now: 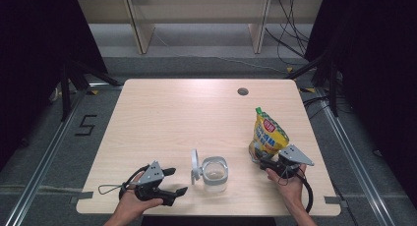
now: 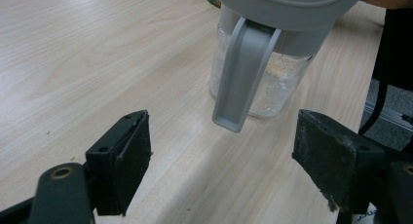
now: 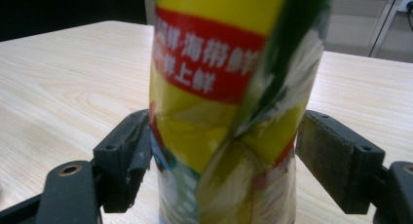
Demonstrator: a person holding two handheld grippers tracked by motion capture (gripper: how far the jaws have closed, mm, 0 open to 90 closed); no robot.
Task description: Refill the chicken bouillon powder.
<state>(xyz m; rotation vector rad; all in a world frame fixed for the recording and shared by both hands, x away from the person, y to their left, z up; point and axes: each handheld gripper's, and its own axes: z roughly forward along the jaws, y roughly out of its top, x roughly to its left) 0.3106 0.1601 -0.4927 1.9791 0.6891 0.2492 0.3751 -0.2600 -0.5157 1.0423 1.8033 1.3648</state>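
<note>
Our right claw (image 3: 221,160) brackets the yellow seasoning pouch (image 3: 229,107), the left jaw touching it, a gap at the right jaw; next we close it firmly. Our left claw (image 2: 221,160) is spread, the lidded clear jar (image 2: 265,63) just ahead on the table (image 2: 73,48)

A yellow pouch (image 1: 269,132) stands upright beside a clear grey-lidded jar (image 1: 214,174).

Left gripper (image 1: 173,182) open, right gripper (image 1: 259,157) seemingly open
</note>
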